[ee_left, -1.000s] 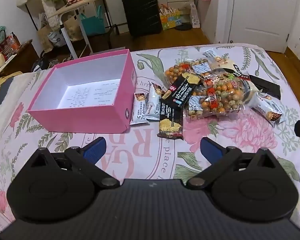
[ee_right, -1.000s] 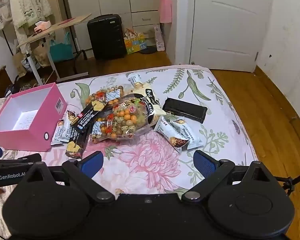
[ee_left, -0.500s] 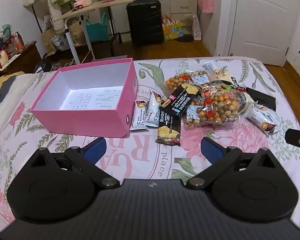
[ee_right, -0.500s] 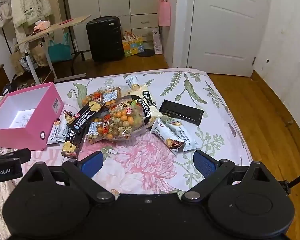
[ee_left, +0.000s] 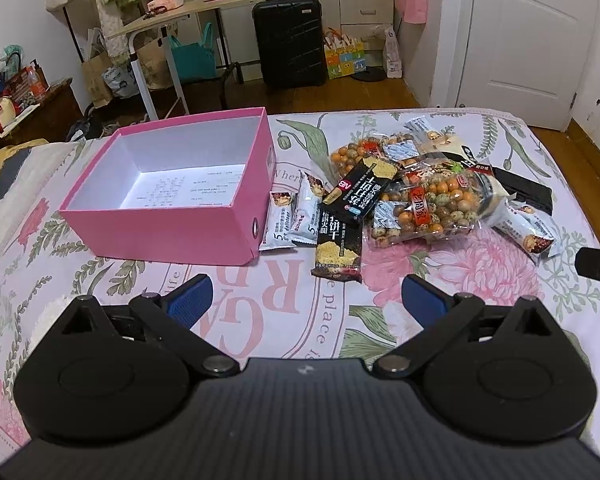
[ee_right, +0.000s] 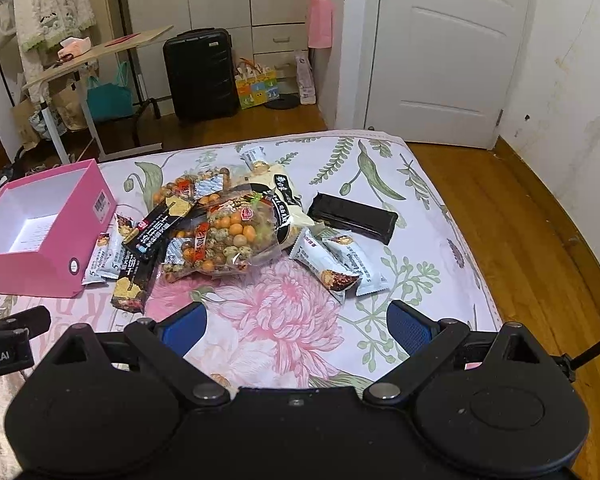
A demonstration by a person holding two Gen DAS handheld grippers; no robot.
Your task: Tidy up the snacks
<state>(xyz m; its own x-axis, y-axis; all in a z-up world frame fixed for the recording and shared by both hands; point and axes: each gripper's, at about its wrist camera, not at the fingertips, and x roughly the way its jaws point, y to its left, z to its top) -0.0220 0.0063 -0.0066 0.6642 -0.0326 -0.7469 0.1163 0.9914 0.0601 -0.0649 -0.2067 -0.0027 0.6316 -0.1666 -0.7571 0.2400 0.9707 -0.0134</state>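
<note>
Snacks (ee_left: 400,196) beside pink box (ee_left: 172,236), both grippers spread

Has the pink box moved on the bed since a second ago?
No. The pink box keeps its corner beside the same white snack packets and above the same printed letters on the bedspread; only the camera view shifted.

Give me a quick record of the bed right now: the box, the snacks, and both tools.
surface: floral bedsheet
container: open pink cardboard box, no snacks inside
snacks: loose pile right of the box, with a clear bag of coated nuts and a black cracker pack
left tool: open, holding nothing
right tool: open, holding nothing
</note>
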